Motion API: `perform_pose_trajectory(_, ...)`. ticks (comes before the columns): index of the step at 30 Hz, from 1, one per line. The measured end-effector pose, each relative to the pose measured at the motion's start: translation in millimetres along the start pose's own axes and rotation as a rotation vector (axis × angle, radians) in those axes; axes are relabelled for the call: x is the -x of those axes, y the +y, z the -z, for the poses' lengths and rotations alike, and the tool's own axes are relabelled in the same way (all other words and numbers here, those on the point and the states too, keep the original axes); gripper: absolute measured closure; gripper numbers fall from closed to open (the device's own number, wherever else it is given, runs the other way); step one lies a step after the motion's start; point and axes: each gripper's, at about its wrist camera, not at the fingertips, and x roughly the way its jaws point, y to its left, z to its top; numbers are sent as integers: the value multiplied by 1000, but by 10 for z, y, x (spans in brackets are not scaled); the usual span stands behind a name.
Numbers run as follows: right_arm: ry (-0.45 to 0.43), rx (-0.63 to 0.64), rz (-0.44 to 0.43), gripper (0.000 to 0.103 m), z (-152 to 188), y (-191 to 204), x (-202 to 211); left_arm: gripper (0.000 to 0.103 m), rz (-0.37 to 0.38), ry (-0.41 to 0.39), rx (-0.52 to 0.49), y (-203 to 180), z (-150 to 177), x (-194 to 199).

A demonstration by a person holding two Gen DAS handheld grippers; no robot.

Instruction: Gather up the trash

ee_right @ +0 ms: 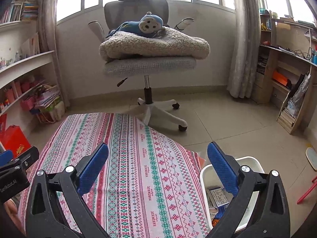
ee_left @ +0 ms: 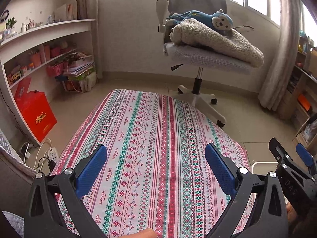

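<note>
My left gripper [ee_left: 156,155] is open and empty above a table covered with a patterned pink, green and white cloth [ee_left: 150,138]. My right gripper [ee_right: 158,155] is open and empty over the cloth's right edge [ee_right: 138,168]. A white bin [ee_right: 251,161] stands on the floor at the table's right side, below the right gripper's right finger. It holds paper and wrapper trash [ee_right: 218,196]. The bin's rim also shows in the left wrist view [ee_left: 264,163]. The right gripper appears at the right edge of the left wrist view [ee_left: 291,158]. No trash shows on the cloth.
A grey office chair [ee_right: 148,65] with a fleece blanket and a blue plush monkey [ee_right: 146,24] stands beyond the table. White shelves [ee_left: 39,45] and a red box [ee_left: 36,115] are on the left. A power strip [ee_left: 53,154] lies on the floor. A wooden shelf [ee_right: 287,75] is on the right.
</note>
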Motion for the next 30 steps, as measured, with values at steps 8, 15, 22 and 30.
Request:
perform_pose_trajectory(8, 16, 11, -22, 7, 8, 76, -26, 7, -14, 10, 4, 20, 6, -33)
perform_pose_trajectory(15, 22, 3, -24, 7, 11, 57, -28, 7, -13, 16, 0, 5, 17, -46)
perform_pose_trajectory(22, 29, 4, -31, 7, 19, 54, -46, 7, -12, 24, 9, 21, 17, -64)
perform_pose_trajectory(30, 34, 4, -32, 7, 23, 52, -64, 7, -9, 27, 9, 11, 13, -79)
